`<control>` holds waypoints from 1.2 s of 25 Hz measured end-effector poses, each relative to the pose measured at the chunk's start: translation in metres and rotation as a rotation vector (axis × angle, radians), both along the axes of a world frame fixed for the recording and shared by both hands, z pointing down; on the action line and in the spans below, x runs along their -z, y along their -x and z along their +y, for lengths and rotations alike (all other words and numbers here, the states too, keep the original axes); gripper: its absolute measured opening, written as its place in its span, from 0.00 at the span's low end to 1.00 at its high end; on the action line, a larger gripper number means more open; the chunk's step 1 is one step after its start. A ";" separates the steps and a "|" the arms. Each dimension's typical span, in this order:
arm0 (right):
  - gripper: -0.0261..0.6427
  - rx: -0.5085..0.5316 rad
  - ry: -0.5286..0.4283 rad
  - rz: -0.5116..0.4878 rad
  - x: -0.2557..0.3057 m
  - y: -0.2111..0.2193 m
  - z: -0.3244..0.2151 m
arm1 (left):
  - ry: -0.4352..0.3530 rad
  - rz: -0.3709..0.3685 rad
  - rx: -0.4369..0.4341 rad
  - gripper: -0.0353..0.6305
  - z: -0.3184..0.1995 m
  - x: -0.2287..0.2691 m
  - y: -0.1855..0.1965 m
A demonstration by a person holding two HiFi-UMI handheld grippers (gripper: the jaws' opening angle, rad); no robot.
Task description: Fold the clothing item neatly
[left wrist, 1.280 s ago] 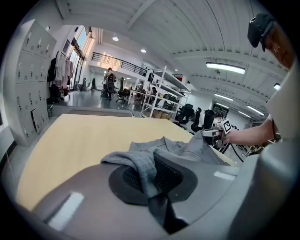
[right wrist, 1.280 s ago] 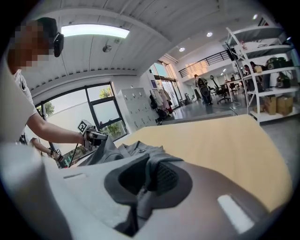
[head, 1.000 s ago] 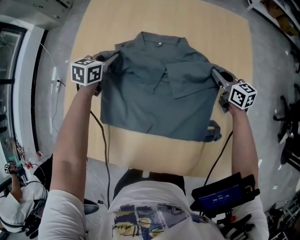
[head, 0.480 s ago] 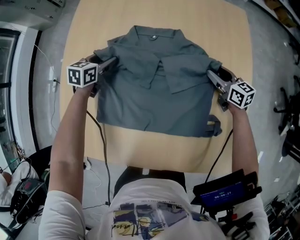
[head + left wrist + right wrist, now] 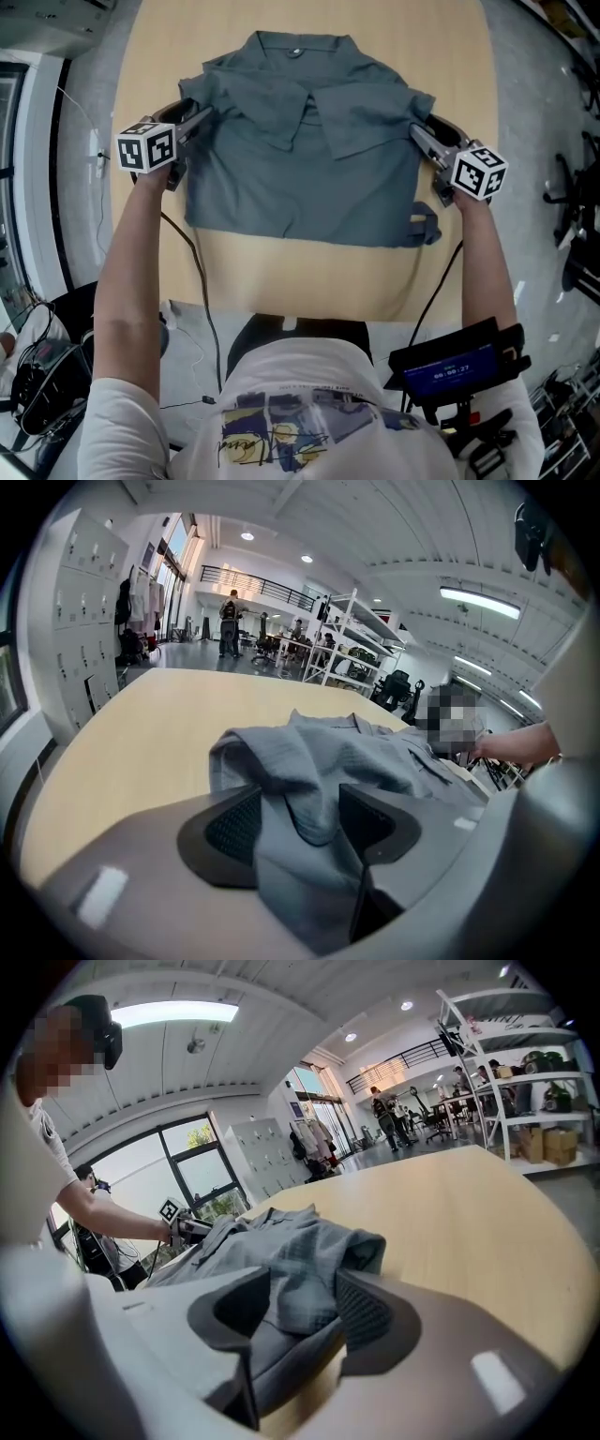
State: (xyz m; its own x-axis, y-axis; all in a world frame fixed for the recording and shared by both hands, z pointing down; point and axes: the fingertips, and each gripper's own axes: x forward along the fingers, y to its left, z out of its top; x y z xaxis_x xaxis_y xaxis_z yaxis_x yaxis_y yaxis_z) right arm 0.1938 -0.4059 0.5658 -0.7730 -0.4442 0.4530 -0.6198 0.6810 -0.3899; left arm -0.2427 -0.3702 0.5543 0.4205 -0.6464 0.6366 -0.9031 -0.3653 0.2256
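A grey short-sleeved shirt (image 5: 300, 178) lies spread on the wooden table (image 5: 309, 281), collar at the far side, both sleeves folded in over the chest. My left gripper (image 5: 199, 117) is at the shirt's left shoulder edge and my right gripper (image 5: 418, 136) at its right edge. Both pairs of jaws have just been opening. In the left gripper view the folded cloth (image 5: 309, 761) lies loose between the pads of the left gripper (image 5: 300, 822). In the right gripper view a fold of shirt (image 5: 291, 1241) likewise rests slack inside the parted right gripper (image 5: 305, 1312).
Bare table runs along the near edge below the shirt's hem, where a small flap of cloth (image 5: 424, 228) sticks out at the right. Cables hang off the table's front. A screen device (image 5: 450, 366) sits at the person's waist. Office chairs (image 5: 577, 216) stand right of the table.
Both grippers have sunk toward the table at the shirt's sides, and their jaws have gone from shut on the cloth to parted. The shirt has settled flatter.
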 end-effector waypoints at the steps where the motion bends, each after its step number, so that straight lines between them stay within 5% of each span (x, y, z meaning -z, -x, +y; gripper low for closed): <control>1: 0.35 -0.002 0.002 0.005 -0.002 -0.001 0.000 | 0.001 -0.003 0.007 0.46 0.003 -0.002 0.002; 18: 0.35 -0.064 0.084 0.074 -0.038 -0.031 0.034 | 0.030 0.016 0.068 0.46 0.039 -0.029 0.010; 30: 0.35 -0.137 -0.037 0.211 0.012 -0.020 0.155 | -0.059 0.044 0.002 0.46 0.154 0.015 0.021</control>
